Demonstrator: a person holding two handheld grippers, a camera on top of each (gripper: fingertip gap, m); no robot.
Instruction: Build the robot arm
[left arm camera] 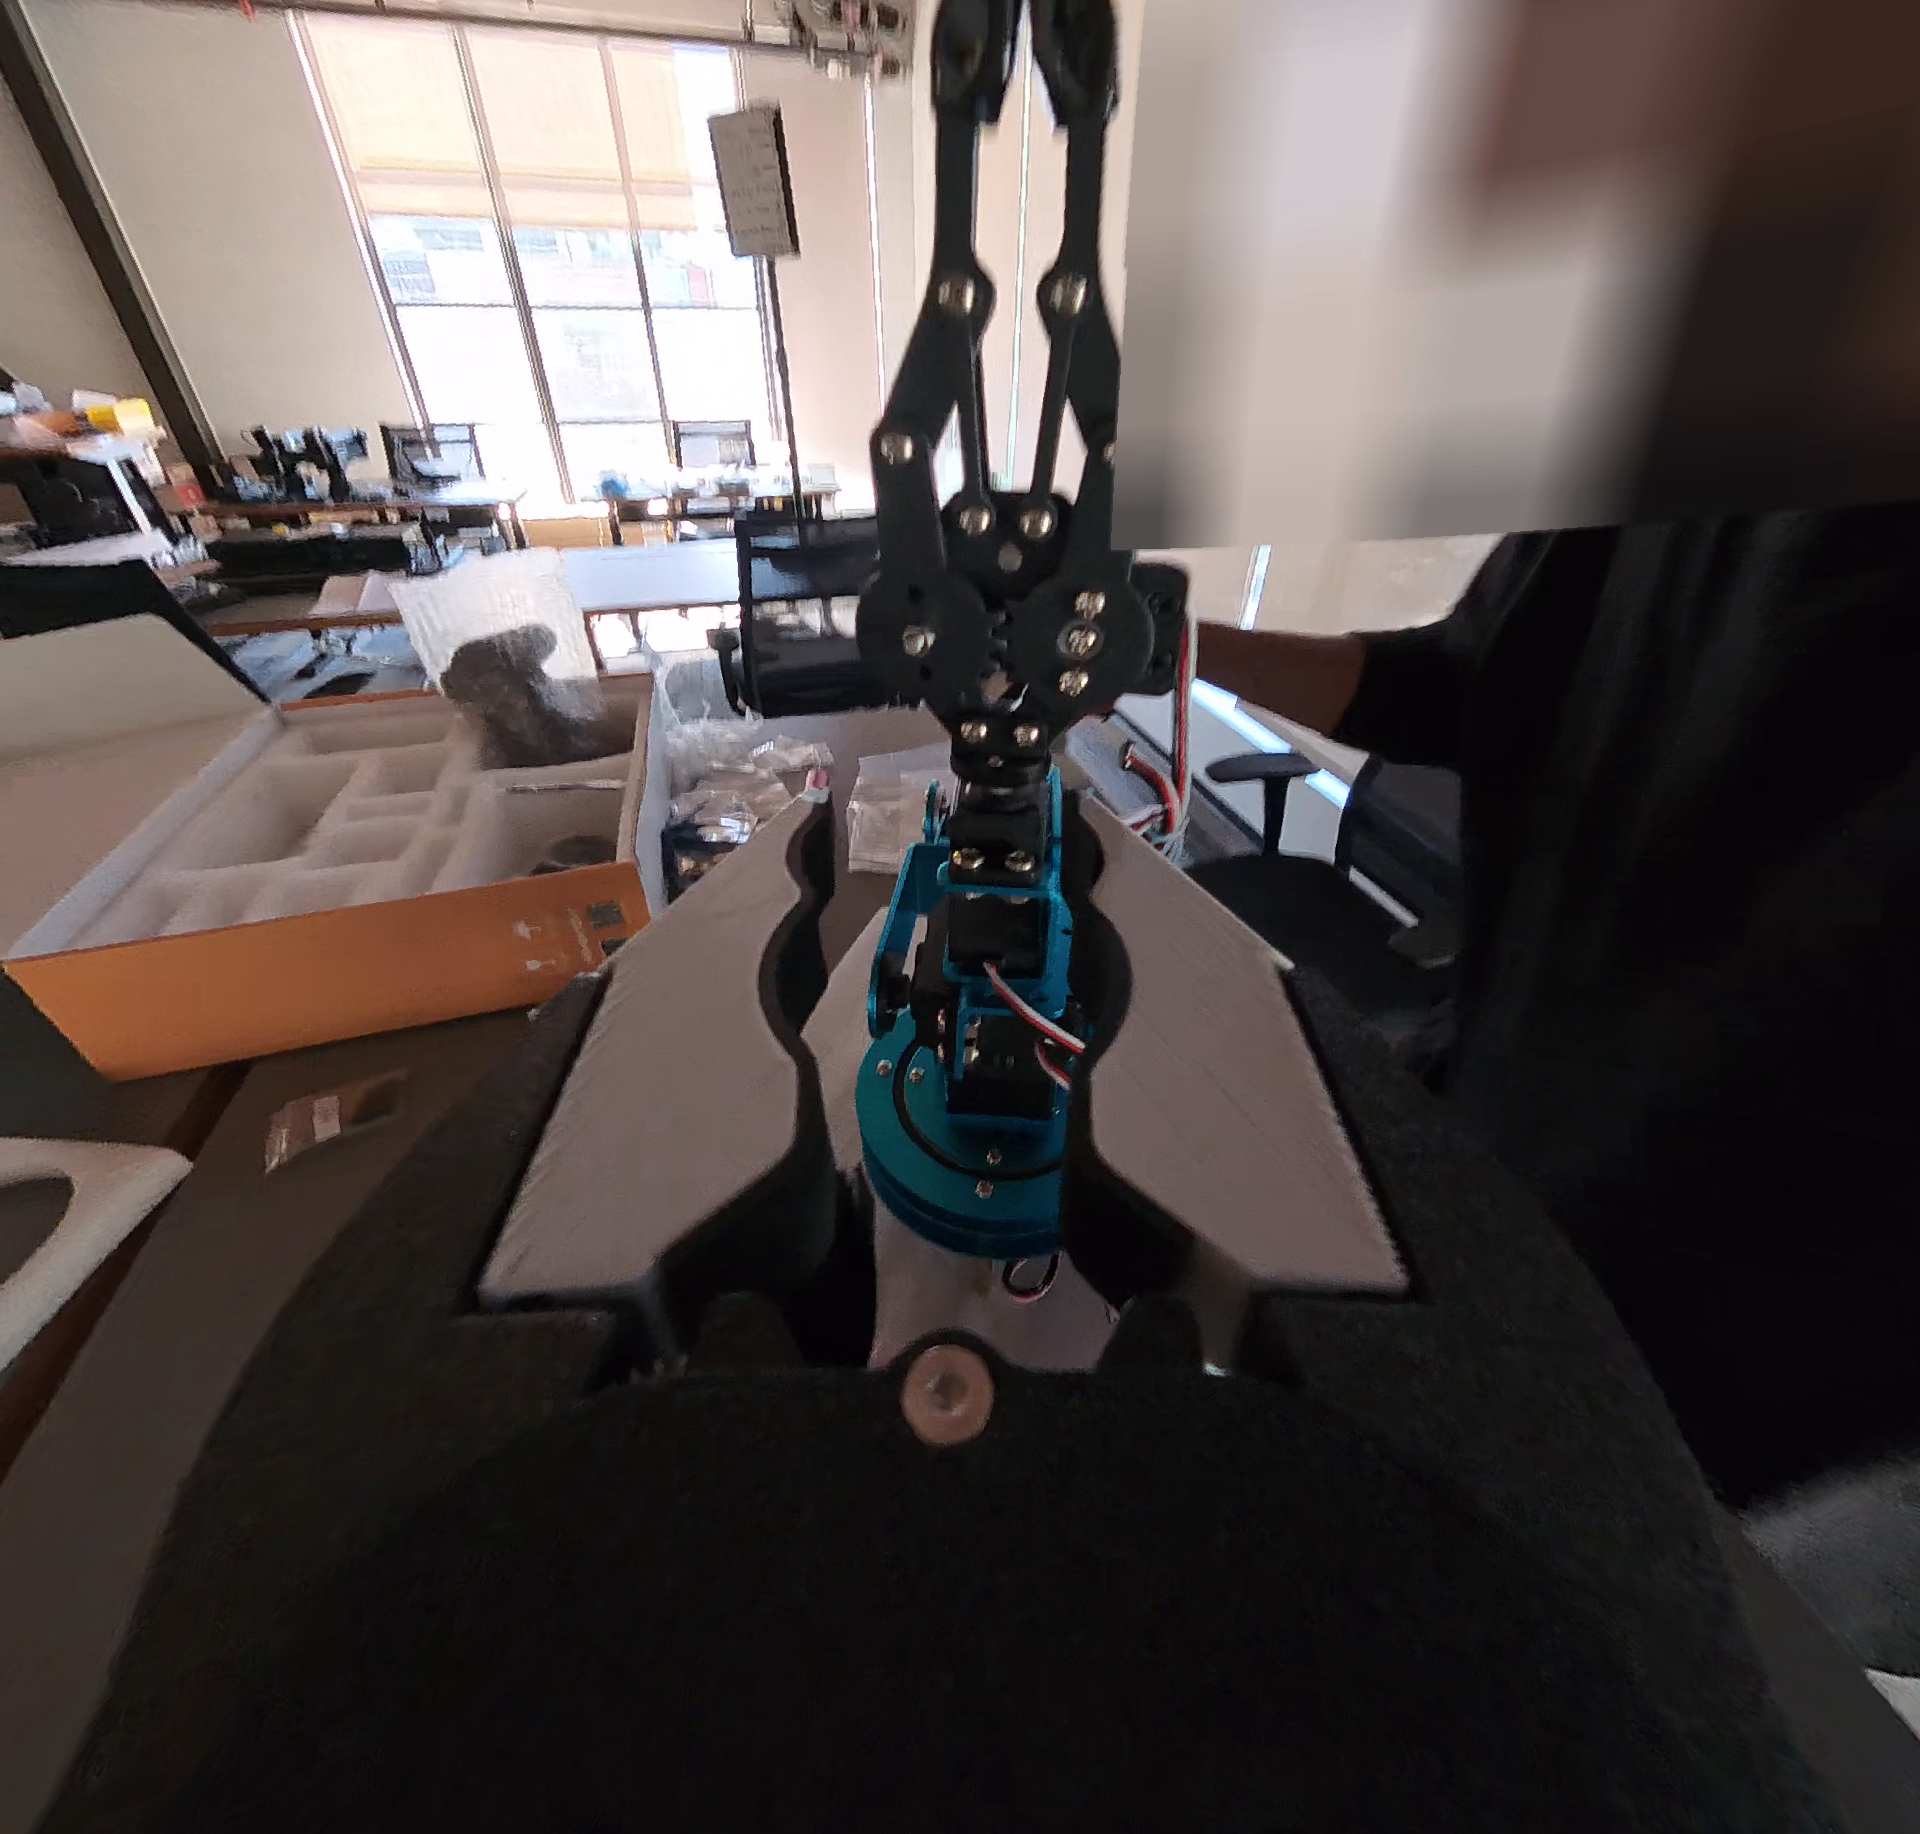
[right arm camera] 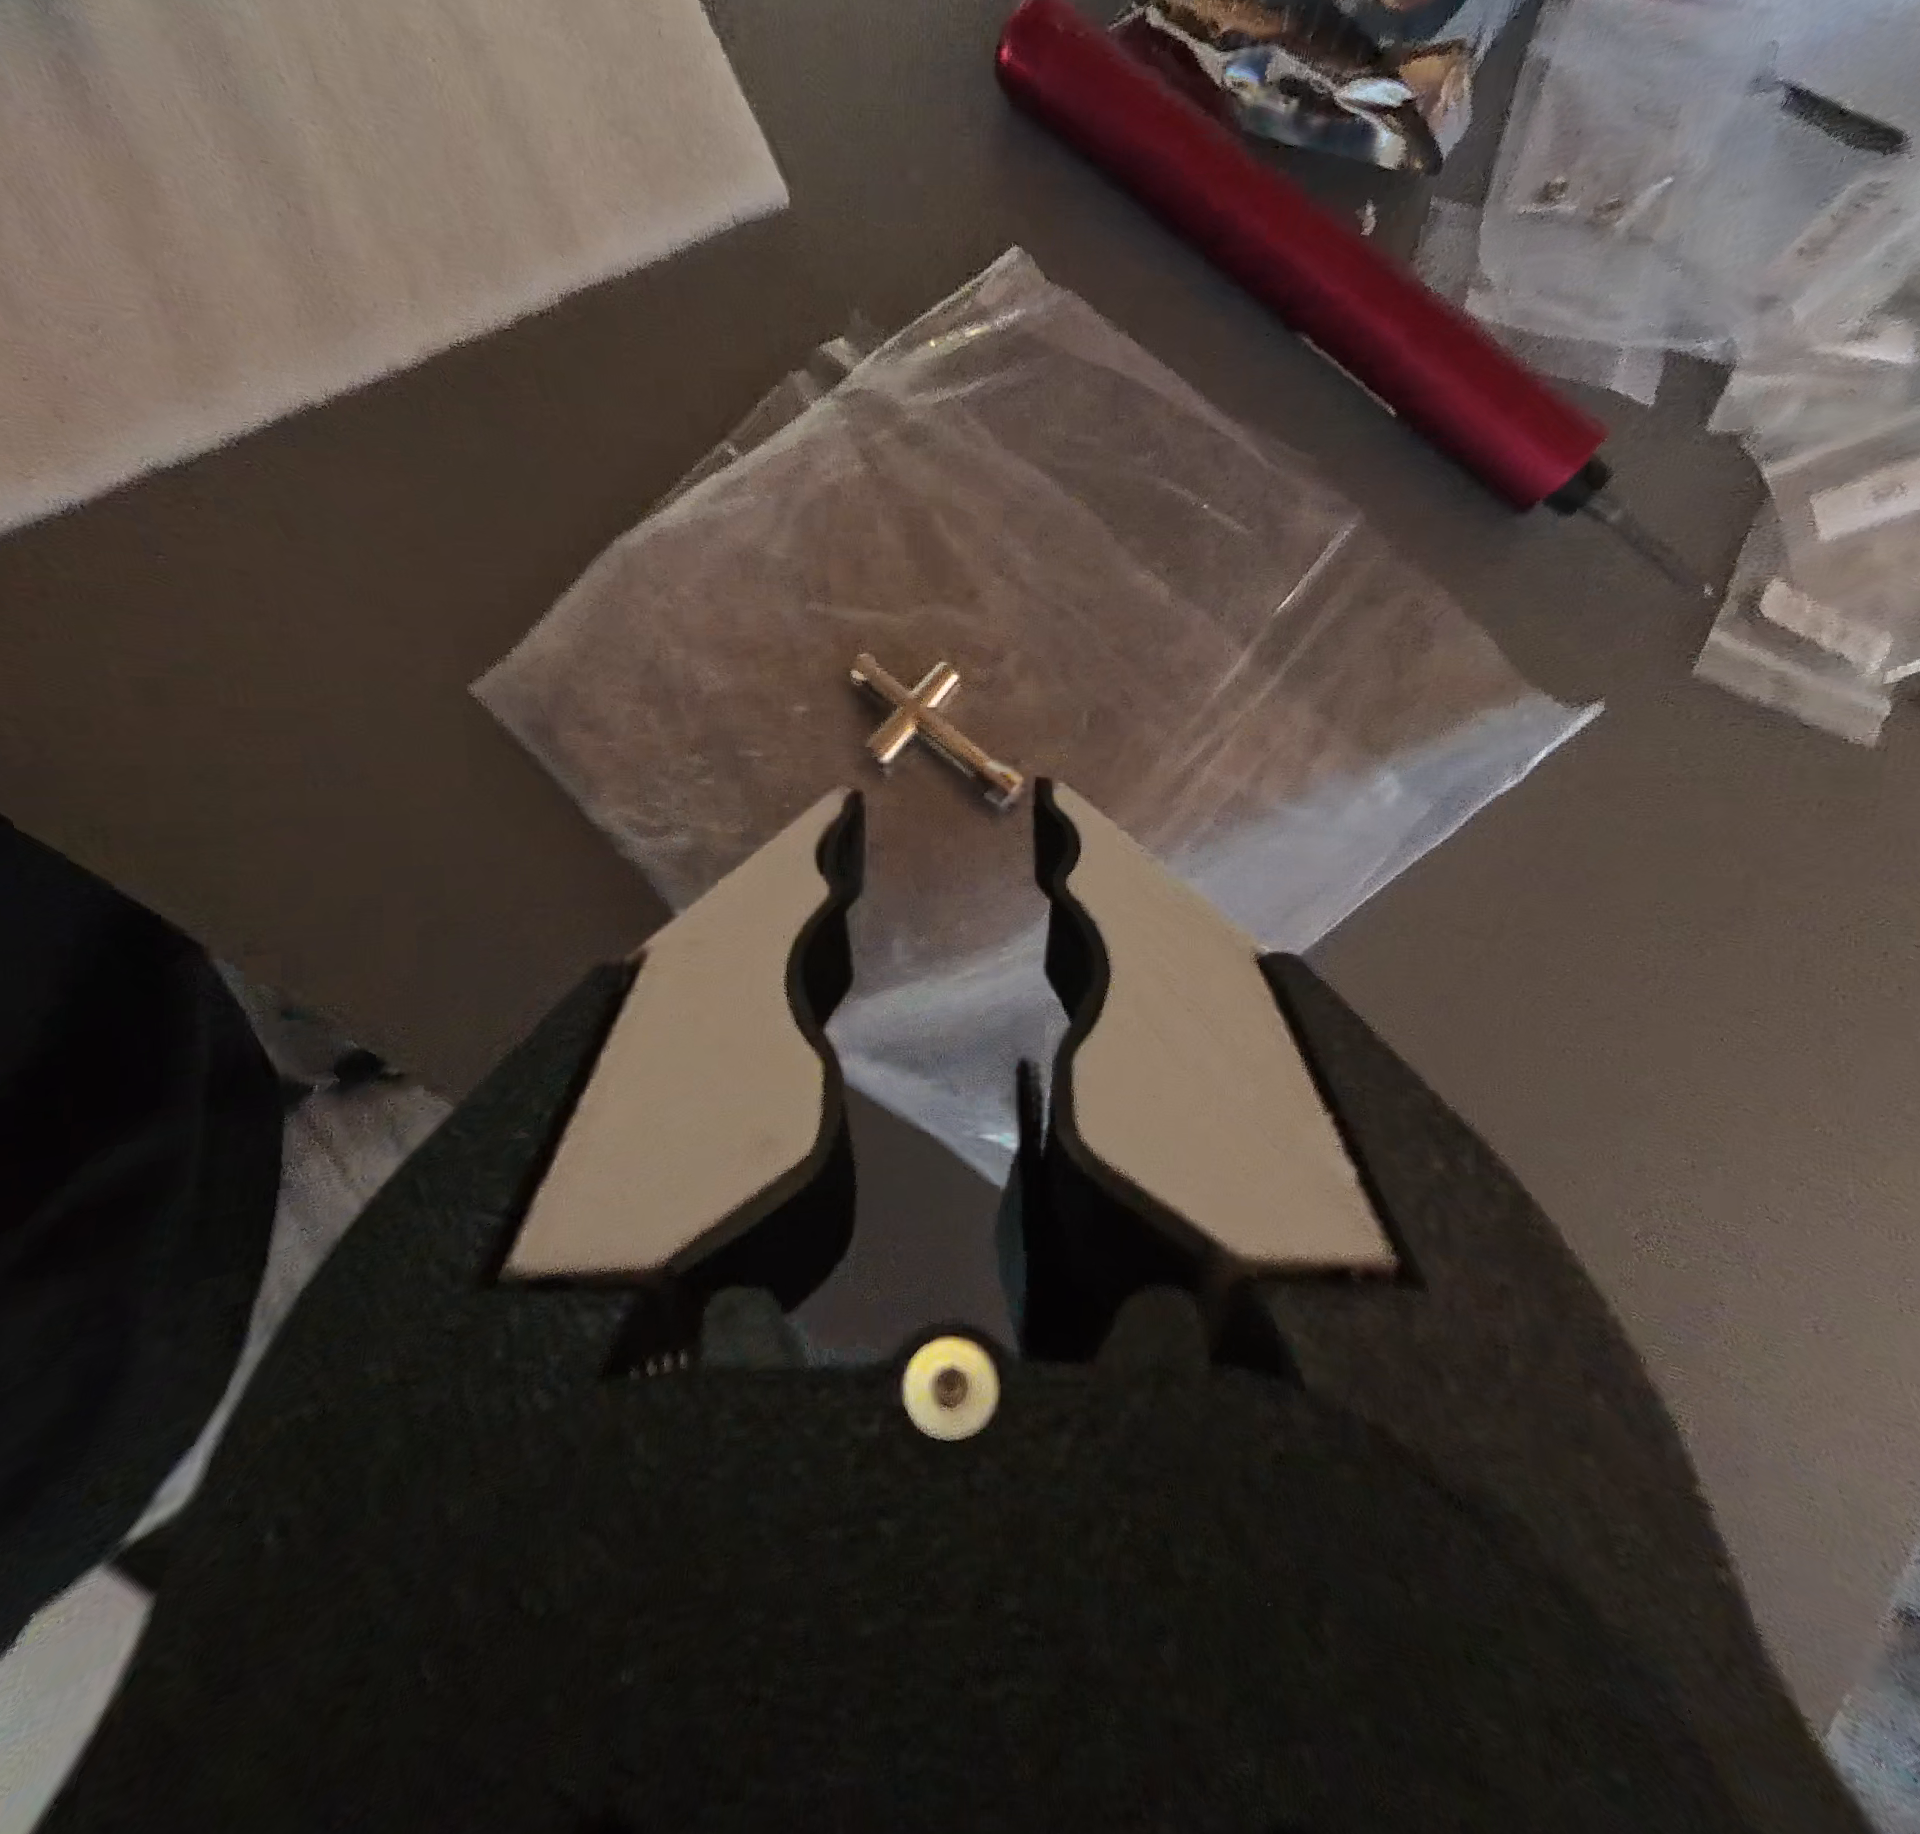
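In the left wrist view my left gripper [left arm camera: 951, 818] is closed around the blue metal base of a small robot arm [left arm camera: 966, 1088]. The arm stands upright between the fingers [left arm camera: 686, 1057]. Its black two-finger claw [left arm camera: 1023, 39] points up with its tips together. In the right wrist view my right gripper [right arm camera: 945, 795] is open and empty. It hovers just short of a small silver cross-shaped tool [right arm camera: 914, 719], which lies on a flat clear plastic bag [right arm camera: 1039, 558] on the grey-brown table [right arm camera: 312, 641].
A red cylindrical tool handle [right arm camera: 1299, 257] lies beyond the bag, with a crumpled foil bag [right arm camera: 1320, 49] and small clear bags [right arm camera: 1766, 278] to the right. A white sheet [right arm camera: 312, 122] lies at the top left. An orange box with a white foam insert [left arm camera: 312, 849] stands at the left. A person in dark clothing [left arm camera: 1662, 849] is at the right. About 50 cm separates my left fingertips from my right.
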